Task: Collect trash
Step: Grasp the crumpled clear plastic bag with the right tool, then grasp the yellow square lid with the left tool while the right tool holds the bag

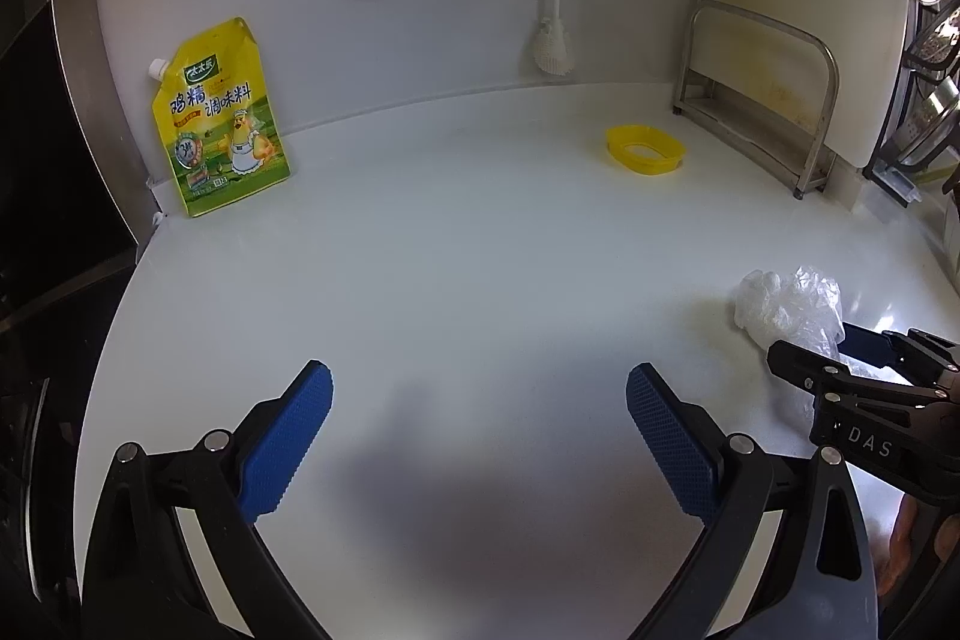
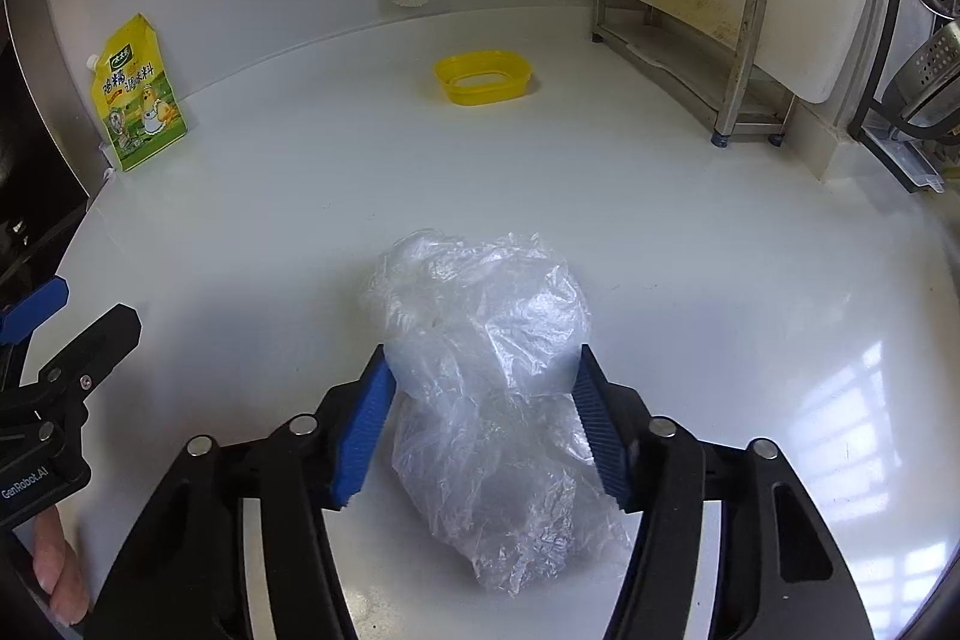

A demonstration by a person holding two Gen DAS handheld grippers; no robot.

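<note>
L gripper (image 1: 479, 445) jaws wide, R gripper (image 2: 483, 424) half-closed — pads touching bag

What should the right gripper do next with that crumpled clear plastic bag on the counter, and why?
Probably close a little further, then lift. The right gripper already straddles the plastic bag, both blue pads touching its sides, but the crumpled film looks loosely squeezed and could slip. The left gripper is open and empty over the bare counter.

Crinkly clear plastic bag (image 2: 486, 376) on glossy white countertop (image 2: 690, 244); brushed-metal rack (image 2: 735, 16).
</note>
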